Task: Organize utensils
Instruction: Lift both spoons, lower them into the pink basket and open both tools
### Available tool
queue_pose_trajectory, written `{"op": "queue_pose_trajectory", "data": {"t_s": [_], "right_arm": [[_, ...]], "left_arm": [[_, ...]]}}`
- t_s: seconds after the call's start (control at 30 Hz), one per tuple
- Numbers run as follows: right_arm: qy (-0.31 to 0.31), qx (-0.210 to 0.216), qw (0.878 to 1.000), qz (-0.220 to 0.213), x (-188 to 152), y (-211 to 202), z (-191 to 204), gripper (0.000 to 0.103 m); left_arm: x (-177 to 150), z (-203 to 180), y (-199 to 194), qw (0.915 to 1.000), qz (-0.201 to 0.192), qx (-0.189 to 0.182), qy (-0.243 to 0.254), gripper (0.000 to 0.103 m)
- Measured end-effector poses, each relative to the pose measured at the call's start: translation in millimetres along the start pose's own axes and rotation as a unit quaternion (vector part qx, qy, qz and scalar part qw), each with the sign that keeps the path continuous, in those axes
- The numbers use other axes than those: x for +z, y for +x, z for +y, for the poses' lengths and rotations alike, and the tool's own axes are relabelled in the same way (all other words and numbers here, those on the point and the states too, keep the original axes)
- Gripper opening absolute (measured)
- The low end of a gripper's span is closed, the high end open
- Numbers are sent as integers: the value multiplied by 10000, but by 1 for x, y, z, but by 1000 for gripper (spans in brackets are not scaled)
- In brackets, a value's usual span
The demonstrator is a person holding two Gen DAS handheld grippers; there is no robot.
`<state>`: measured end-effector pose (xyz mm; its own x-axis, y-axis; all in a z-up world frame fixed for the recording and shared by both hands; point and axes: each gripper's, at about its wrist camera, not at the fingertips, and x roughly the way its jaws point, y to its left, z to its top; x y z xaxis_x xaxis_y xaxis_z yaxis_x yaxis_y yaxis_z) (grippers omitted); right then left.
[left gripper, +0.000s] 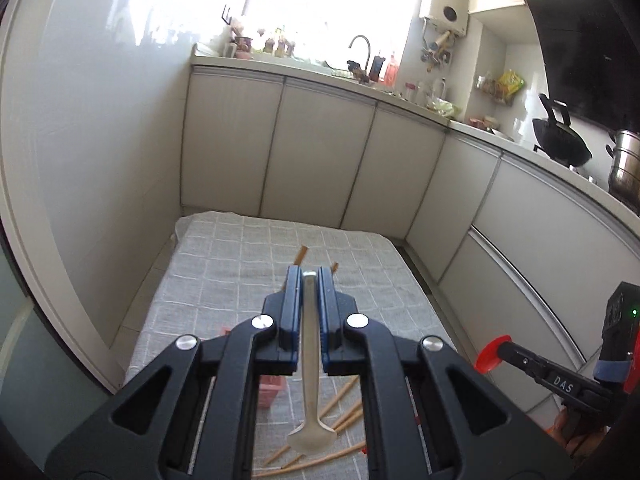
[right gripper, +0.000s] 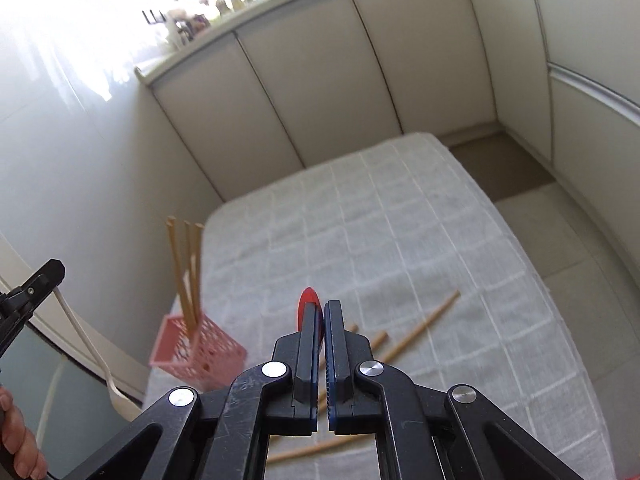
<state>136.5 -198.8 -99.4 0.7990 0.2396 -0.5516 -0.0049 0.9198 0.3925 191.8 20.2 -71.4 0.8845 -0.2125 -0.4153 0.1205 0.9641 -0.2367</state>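
A small kitchen with white lower cabinets (left gripper: 320, 148) running along two walls frames a low surface (left gripper: 224, 280) draped in a grey cloth with a pale grid pattern. A black wok (left gripper: 562, 142) and a steel pot (left gripper: 626, 168) stand on the countertop to the right, and a curved tap (left gripper: 360, 46) rises below the bright window.

At the surface's near left corner stands a pink plastic lattice basket (right gripper: 200, 350), with three light wooden chopsticks (right gripper: 186, 272) upright and slightly tilted inside it. More loose wooden chopsticks (right gripper: 420, 330) lie scattered on the cloth near the front, well apart from the basket.

The left gripper (left gripper: 309, 276) is clenched on the handle of a cream-coloured plastic spoon (left gripper: 310, 436), which hangs bowl-down between its blue-padded fingers (left gripper: 294, 300) above the scattered chopsticks; in the right wrist view the same spoon hangs in the air left of the basket, beyond the surface's edge.

The right gripper (right gripper: 321, 312) is clamped on a red plastic spoon (right gripper: 309, 300), whose rounded end pokes out past the fingertips above the cloth. In the left wrist view it sits to the right, off the side of the surface.
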Motion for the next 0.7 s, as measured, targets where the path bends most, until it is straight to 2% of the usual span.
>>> {"op": "queue_pose_trajectory", "data": {"t_s": [0.17,0.37,0.53,0.7], "right_arm": [[73,143,9997,-199,11,7,22,2],[232,333,9976,-553,23,21,47,2],[163,287,9954,-904,28,34,68,2],[191,344,9951,-904,27,54,81,2]], "left_arm": [[7,16,12,9990,-295,323,-132,9],[12,16,32,9961,-676,535,189,9],[1,14,56,9940,-636,653,609,9],[-10,20,75,9935,-487,689,757,9]]}}
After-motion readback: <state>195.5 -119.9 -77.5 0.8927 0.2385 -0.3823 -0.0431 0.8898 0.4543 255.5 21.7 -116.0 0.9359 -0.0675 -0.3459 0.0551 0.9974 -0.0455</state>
